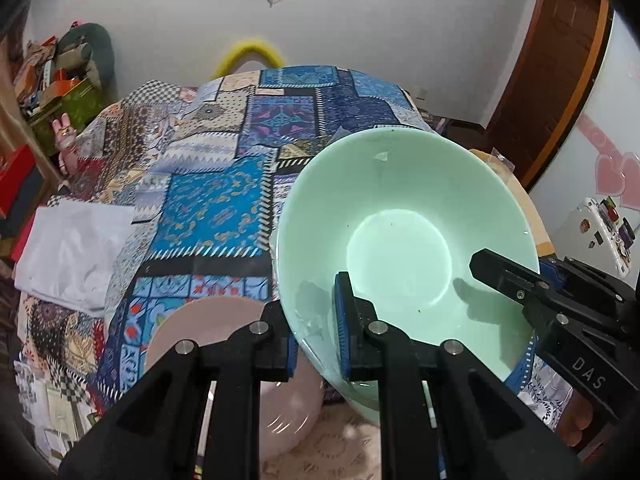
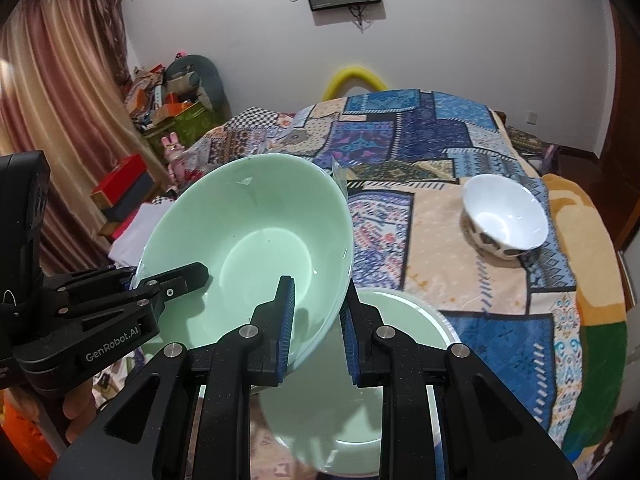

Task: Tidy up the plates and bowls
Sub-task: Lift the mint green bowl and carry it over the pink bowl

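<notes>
A large mint-green bowl (image 1: 400, 232) is held tilted in the air above the patchwork-covered table (image 1: 224, 208). My left gripper (image 1: 316, 340) is shut on its near rim, one finger inside and one outside. My right gripper (image 2: 318, 340) is shut on the opposite rim of the same bowl (image 2: 248, 248), and shows in the left wrist view (image 1: 516, 288). The left gripper also shows in the right wrist view (image 2: 160, 284). A pink plate (image 1: 208, 332) lies under the left gripper. A second green bowl (image 2: 400, 344) sits below the right gripper. A white bowl (image 2: 505, 214) stands further right.
A folded white cloth (image 1: 76, 252) lies at the table's left edge. Boxes and clutter (image 2: 160, 112) stand against the far wall left of the table. A wooden door (image 1: 552, 80) is at the right.
</notes>
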Action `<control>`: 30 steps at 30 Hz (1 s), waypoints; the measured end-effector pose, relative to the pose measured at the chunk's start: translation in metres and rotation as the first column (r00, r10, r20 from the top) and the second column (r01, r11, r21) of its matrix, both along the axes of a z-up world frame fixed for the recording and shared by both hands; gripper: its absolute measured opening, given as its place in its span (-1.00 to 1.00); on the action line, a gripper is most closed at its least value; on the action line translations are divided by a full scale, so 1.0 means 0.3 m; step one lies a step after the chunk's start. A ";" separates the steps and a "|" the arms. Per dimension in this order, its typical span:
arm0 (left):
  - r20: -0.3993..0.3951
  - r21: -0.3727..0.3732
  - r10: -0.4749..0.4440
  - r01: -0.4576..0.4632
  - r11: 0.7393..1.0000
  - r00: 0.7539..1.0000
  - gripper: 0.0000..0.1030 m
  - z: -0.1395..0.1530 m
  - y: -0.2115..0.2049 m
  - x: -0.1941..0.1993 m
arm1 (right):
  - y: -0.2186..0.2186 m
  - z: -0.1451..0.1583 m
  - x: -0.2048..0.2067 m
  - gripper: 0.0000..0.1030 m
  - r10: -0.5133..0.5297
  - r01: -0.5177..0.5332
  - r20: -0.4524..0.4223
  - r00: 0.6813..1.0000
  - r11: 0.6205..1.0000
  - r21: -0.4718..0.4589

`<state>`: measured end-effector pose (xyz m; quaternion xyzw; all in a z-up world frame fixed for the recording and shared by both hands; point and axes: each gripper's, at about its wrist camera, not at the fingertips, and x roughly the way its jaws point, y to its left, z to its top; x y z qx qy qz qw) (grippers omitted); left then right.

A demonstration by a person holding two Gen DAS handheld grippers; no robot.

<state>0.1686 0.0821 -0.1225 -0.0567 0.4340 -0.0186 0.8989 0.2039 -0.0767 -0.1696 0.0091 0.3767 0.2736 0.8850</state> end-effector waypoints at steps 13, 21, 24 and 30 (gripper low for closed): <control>-0.019 -0.012 0.089 -0.089 0.996 0.996 -0.71 -0.038 0.161 -0.129 | 0.146 -0.050 -0.065 -0.60 0.081 -0.081 -0.040 0.996 0.997 0.017; -0.052 -0.019 0.139 -0.141 0.990 0.989 -0.71 -0.101 0.259 -0.170 | 0.238 -0.103 -0.084 -0.60 0.127 -0.127 -0.080 0.989 0.992 0.007; -0.070 -0.027 0.157 -0.159 0.987 0.985 -0.71 -0.130 0.297 -0.181 | 0.264 -0.129 -0.088 -0.61 0.138 -0.138 -0.100 0.985 0.990 0.004; -0.106 -0.038 0.171 -0.176 0.984 0.980 -0.71 -0.187 0.339 -0.195 | 0.296 -0.173 -0.095 -0.60 0.147 -0.150 -0.136 0.980 0.989 -0.015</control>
